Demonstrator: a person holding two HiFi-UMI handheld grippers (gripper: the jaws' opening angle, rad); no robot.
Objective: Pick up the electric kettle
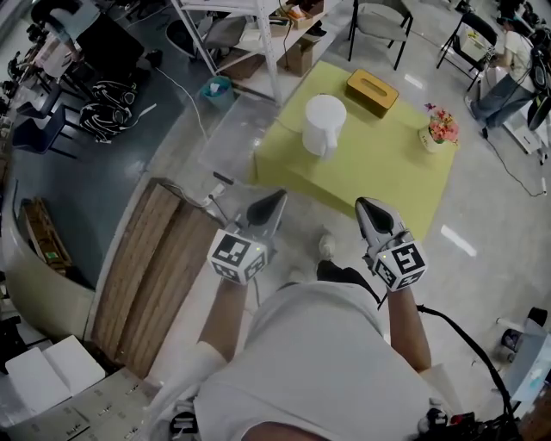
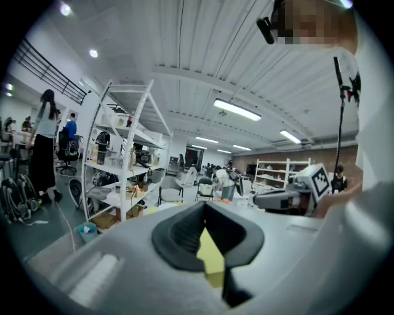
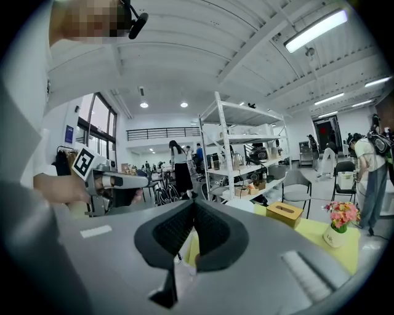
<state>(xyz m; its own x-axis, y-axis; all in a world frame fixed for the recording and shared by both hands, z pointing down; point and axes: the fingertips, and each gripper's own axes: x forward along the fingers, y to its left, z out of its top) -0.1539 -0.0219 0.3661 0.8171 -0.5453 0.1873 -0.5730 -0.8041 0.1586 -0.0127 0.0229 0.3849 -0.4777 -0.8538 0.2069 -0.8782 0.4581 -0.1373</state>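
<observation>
So, table: a low yellow-green table (image 1: 405,185) stands on a pale shiny floor (image 1: 508,215), just in front of the person.
Kettle: the white kettle (image 1: 325,125) stands upright on the far left part of the table, well apart from both grippers.
Also on the table: a brown tissue box (image 1: 371,91) behind the kettle and a pot of flowers (image 1: 441,129) at the right edge.
Room: a white shelf rack (image 1: 258,34), chairs (image 1: 379,21) and a wooden board (image 1: 155,267) on the floor at the left.
Left gripper (image 1: 277,198): its jaws are pressed together with nothing between them.
Right gripper (image 1: 366,205): its jaws are also pressed together and hold nothing.
Head view only: the whole table top and the kettle from above.
Gripper views only: long ceiling lights (image 2: 237,109), people (image 2: 43,147) far off, and the tissue box and flowers from the side.
</observation>
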